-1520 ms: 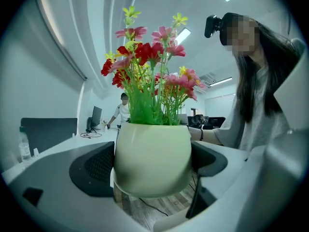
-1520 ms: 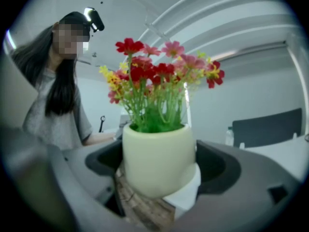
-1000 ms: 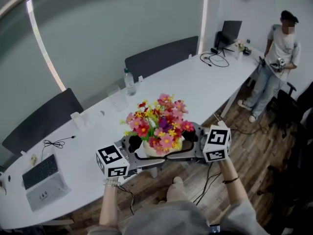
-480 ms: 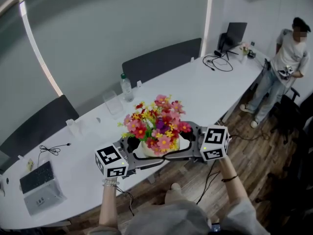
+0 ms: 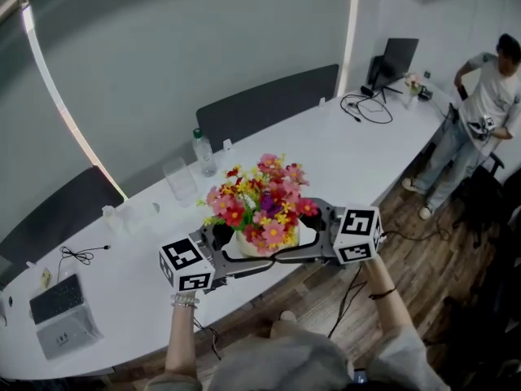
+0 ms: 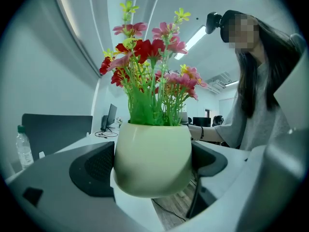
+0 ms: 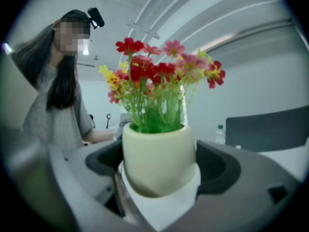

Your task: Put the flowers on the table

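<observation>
Pink, red and yellow flowers (image 5: 260,200) stand in a cream pot (image 5: 269,244), held in the air over the near edge of the long white table (image 5: 326,149). My left gripper (image 5: 230,249) clasps the pot from the left and my right gripper (image 5: 313,233) from the right. In the left gripper view the pot (image 6: 152,158) fills the gap of the left gripper (image 6: 152,167), with dark pads (image 6: 91,168) against its sides. The right gripper view shows the pot (image 7: 158,156) inside the right gripper (image 7: 160,166), a white fold beneath it.
On the table are a water bottle (image 5: 201,147), a clear container (image 5: 179,182), a laptop (image 5: 61,316), a cable (image 5: 77,255) and, at the far end, a monitor (image 5: 399,55). Dark chairs (image 5: 269,100) line the far side. A person (image 5: 480,120) stands at the right on the wooden floor.
Both grippers keep their hold on the pot. The table's objects have slid left in the head view. The person at the right has shifted and bent an arm.
</observation>
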Tool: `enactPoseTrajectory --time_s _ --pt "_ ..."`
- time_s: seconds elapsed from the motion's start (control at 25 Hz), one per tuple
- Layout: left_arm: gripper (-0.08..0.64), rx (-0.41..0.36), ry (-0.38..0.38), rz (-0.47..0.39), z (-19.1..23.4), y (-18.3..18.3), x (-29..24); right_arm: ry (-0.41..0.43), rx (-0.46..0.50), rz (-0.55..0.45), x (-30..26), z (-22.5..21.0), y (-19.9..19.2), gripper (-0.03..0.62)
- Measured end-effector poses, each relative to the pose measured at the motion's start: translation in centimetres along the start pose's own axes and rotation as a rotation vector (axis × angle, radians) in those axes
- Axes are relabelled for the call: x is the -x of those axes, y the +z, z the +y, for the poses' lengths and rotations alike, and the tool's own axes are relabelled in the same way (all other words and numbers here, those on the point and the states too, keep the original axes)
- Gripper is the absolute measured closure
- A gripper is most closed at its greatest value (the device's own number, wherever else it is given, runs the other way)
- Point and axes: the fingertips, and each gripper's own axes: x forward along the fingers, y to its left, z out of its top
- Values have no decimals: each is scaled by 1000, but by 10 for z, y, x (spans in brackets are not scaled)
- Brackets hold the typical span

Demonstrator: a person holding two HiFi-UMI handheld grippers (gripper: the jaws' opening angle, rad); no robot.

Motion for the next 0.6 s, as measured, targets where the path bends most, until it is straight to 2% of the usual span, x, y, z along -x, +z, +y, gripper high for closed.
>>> enactPoseTrajectory --time_s 0.6 --pt "84 16 96 14 48 3 -41 100 12 18 19 -60 -2 133"
